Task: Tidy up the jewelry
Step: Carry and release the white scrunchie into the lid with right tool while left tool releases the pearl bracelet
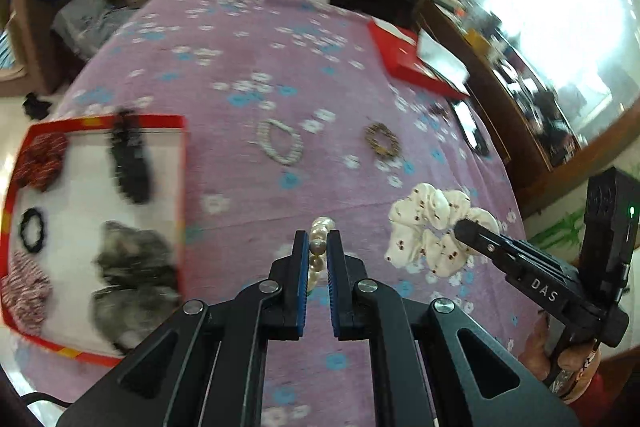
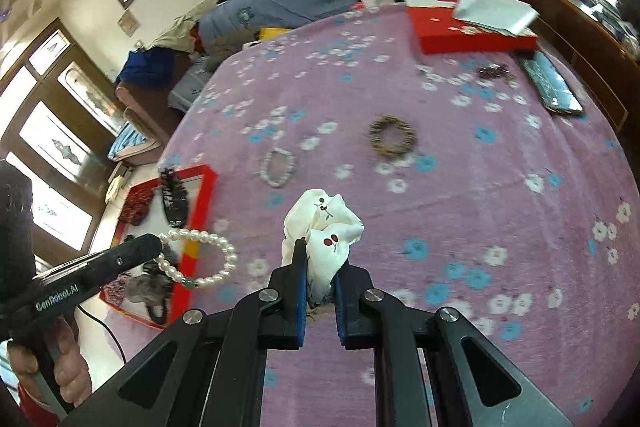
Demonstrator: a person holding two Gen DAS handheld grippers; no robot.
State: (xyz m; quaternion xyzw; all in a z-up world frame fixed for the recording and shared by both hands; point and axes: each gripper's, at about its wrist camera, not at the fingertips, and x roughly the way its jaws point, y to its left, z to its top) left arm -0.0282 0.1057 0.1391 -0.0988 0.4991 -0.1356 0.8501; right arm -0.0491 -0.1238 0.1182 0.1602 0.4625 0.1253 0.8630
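My left gripper (image 1: pixel 319 247) is shut on a pearl bracelet (image 1: pixel 320 227), held above the pink flowered bedspread; it also shows in the right wrist view (image 2: pixel 208 259). My right gripper (image 2: pixel 320 255) is shut on a white cherry-print scrunchie (image 2: pixel 324 227), which also shows in the left wrist view (image 1: pixel 432 227). A red-rimmed tray (image 1: pixel 176 187) at the left holds several hair ties and a black clip (image 1: pixel 130 163). A white bead bracelet (image 1: pixel 280 143) and a brown bead bracelet (image 1: pixel 382 141) lie on the bedspread farther off.
A red box (image 2: pixel 468 35) with white papers sits at the far right of the bed. A dark phone (image 2: pixel 552 87) and a small dark trinket (image 2: pixel 496 71) lie near it. Clothes and boxes pile up at the far end. A wooden cabinet stands to the right.
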